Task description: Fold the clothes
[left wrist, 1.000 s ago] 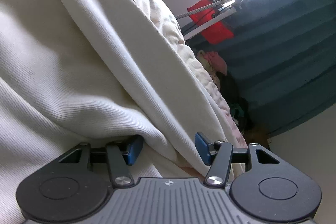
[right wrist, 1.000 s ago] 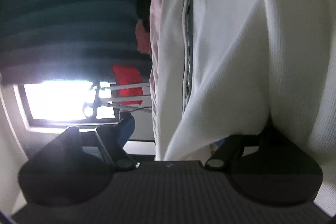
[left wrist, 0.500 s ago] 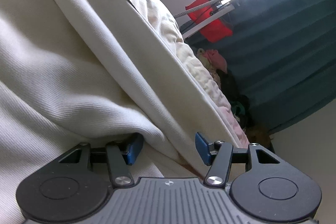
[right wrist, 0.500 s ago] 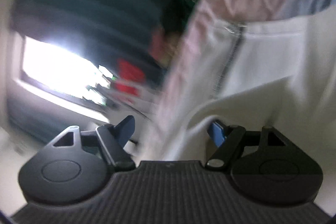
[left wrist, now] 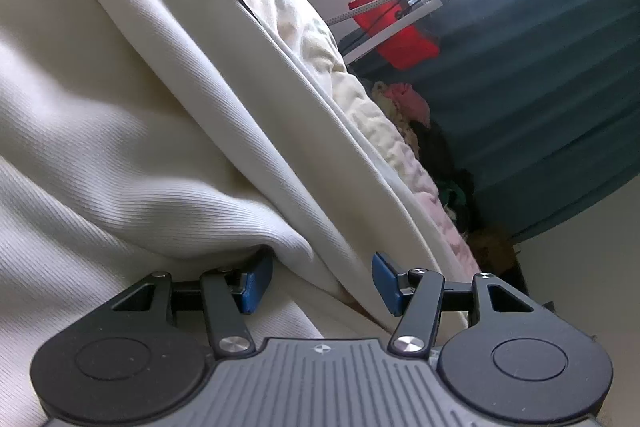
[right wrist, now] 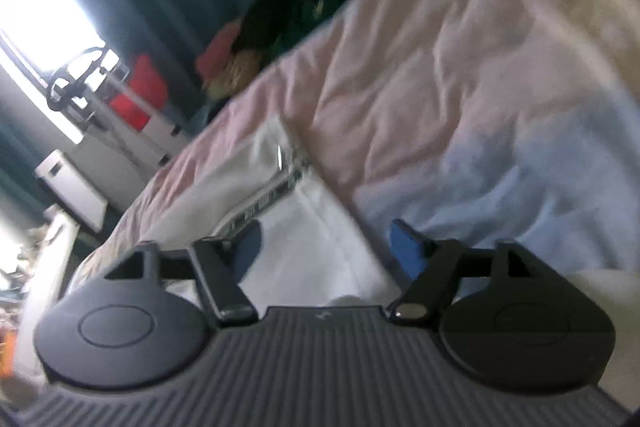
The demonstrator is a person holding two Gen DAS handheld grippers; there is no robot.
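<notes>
motion blur softens white garment between right gripper fingers.

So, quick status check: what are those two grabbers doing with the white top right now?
Left hand-held gripper open, white top between pads. Right hand-held gripper open over its zipper edge. Nothing blocking.

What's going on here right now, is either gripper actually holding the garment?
A person is working a cream zip-up garment on a bed with a pink quilt. The left gripper sits open with a fold of the fabric lying between its blue pads, not clamped. The right gripper is also open, over the garment's zipper edge; that view is motion-blurred. Nothing is gripped at this moment.
</notes>
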